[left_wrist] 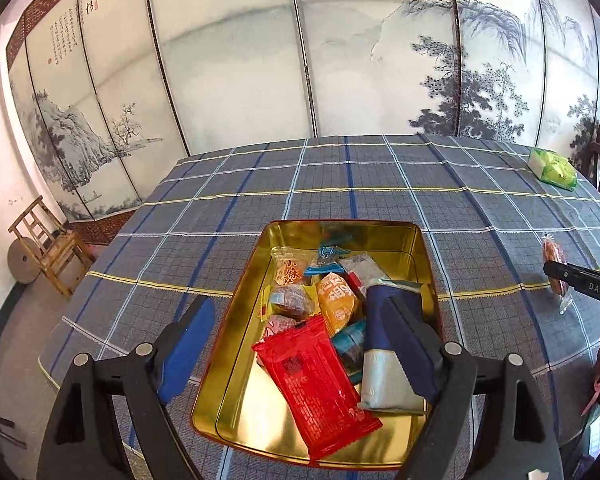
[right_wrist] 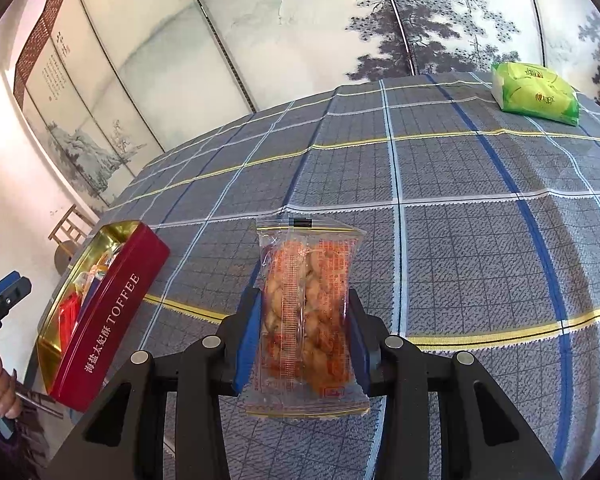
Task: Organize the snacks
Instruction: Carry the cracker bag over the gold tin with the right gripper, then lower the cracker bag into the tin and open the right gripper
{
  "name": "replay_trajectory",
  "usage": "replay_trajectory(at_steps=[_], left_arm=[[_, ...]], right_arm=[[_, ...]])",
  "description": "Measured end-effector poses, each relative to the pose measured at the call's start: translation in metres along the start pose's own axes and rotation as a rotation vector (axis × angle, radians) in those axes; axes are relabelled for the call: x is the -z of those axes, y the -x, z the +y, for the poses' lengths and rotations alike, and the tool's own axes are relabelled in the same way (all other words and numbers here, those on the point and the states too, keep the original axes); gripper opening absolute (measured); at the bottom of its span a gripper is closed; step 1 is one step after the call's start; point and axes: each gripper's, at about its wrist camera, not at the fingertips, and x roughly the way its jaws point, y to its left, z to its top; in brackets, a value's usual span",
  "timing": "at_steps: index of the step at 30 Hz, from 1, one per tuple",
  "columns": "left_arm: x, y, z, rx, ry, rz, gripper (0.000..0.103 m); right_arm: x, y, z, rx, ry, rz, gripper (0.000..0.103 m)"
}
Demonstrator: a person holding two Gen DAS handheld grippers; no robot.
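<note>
A gold-lined red toffee tin [left_wrist: 236,420] sits on the checked tablecloth and holds several wrapped snacks, with a red packet [left_wrist: 316,388] and a navy and silver packet [left_wrist: 384,360] on top. My left gripper [left_wrist: 304,316] is open and empty, its fingers wide apart over the tin's near end. My right gripper [right_wrist: 304,316] is shut on a clear packet of orange snacks [right_wrist: 306,312] and holds it above the cloth, to the right of the tin [right_wrist: 108,316]. That packet also shows at the right edge of the left wrist view [left_wrist: 556,276].
A green and white pack [right_wrist: 536,92] lies at the table's far right; it also shows in the left wrist view [left_wrist: 554,168]. The checked tablecloth [right_wrist: 460,208] covers the table. A wooden chair [left_wrist: 48,248] stands on the floor at the left. A painted folding screen stands behind the table.
</note>
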Motion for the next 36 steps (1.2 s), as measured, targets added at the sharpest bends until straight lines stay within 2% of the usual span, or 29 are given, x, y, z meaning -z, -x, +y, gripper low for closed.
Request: replay_trajectory(at_steps=[4,7,11,20,25,31,36], left_arm=[[0.008,0.009,0.003,-0.02,-0.011,-0.012,0.083],[0.011,0.015,0.007,-0.031,-0.014,-0.025,0.086],[0.015,0.02,0.016,-0.039,0.005,-0.043,0.088],[0.023,0.024,0.036,-0.049,0.056,-0.058,0.088],[0.028,0.023,0.062,-0.118,0.11,-0.071,0.089],[0.037,0.02,0.084,-0.146,0.158,-0.053,0.089],[0.038,0.021,0.085,-0.14,0.136,-0.045,0.09]], right_arm=[[0.002,0.001,0.008,0.034,0.022,-0.001,0.041],[0.008,0.006,0.013,0.02,0.007,-0.01,0.041],[0.015,0.012,0.03,-0.021,0.001,-0.016,0.041],[0.02,0.028,0.094,-0.147,0.068,-0.02,0.041],[0.017,0.035,0.138,-0.221,0.128,-0.016,0.041],[0.014,0.024,0.188,-0.302,0.183,0.033,0.041],[0.015,0.0,0.217,-0.331,0.214,0.094,0.041]])
